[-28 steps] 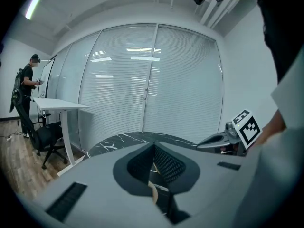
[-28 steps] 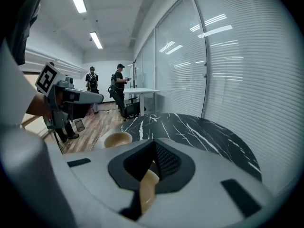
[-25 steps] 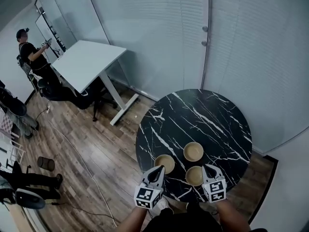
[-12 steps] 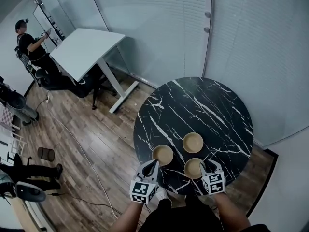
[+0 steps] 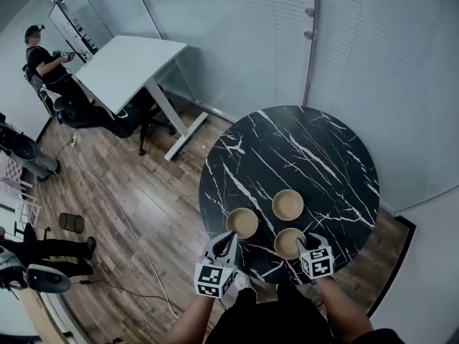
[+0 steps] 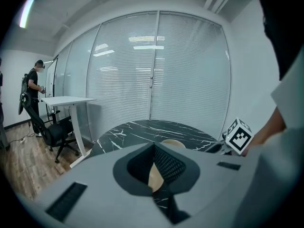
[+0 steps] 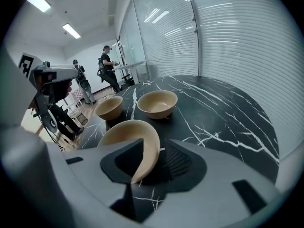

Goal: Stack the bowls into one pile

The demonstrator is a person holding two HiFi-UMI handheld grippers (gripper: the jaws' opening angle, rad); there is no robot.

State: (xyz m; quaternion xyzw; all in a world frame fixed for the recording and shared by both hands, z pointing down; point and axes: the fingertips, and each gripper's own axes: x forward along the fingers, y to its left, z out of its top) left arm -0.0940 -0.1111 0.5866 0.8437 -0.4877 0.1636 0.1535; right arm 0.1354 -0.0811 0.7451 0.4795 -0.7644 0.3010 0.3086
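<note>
The right gripper (image 7: 153, 147) has just been opening its jaws, and now they stand wide, with the rim of the nearest bowl (image 7: 126, 133) between them but not pressed by the pads. We judge that the pick of this bowl is about to start. On the left gripper (image 6: 154, 146) the jaw tips meet and hold nothing; the left bowl (image 5: 242, 223) sits just beyond it. The far bowl (image 5: 287, 204) stands near both, and all three rest apart on the marble table (image 5: 315, 149), so no pile exists yet
</note>
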